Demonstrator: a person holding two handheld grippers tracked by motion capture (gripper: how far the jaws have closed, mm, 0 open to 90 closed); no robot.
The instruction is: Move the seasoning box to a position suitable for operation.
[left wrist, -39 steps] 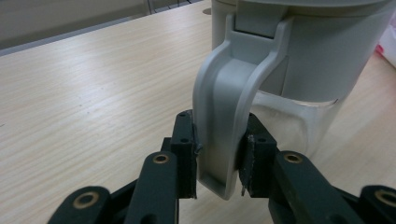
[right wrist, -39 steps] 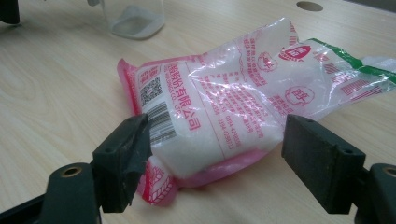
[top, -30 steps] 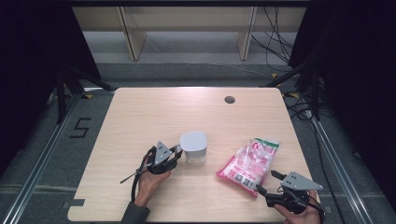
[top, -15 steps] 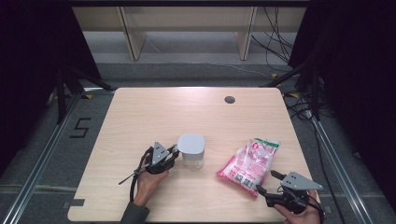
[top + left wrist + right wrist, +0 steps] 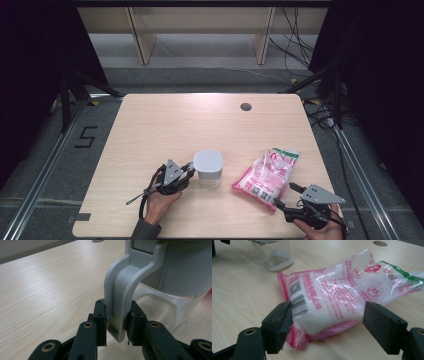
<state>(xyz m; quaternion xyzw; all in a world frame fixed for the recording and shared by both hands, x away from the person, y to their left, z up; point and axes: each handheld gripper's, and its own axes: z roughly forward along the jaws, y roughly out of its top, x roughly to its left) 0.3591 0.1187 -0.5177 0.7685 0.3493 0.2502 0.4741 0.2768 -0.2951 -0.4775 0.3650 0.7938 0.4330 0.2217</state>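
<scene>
The grey handle (image 5: 120, 302) of the clear container (image 5: 208, 169), low centre in the high view, is clamped by the left gripper (image 5: 117, 323). Lower right, the pink bag (image 5: 266, 172) is flanked by the right gripper (image 5: 327, 322), whose jaws are spread apart. A round hole (image 5: 245, 106) is seen in the table (image 5: 165, 125) farther up.

Left tool (image 5: 187, 172) jaws clamped, hand low behind; right tool (image 5: 286, 196) jaws spread wide, level.

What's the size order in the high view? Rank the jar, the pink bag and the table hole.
1. Pink bag, largest.
2. Jar, somewhat smaller.
3. Table hole, smallest by far; it lies farther from the camera, but the gap is too big to matter.
</scene>
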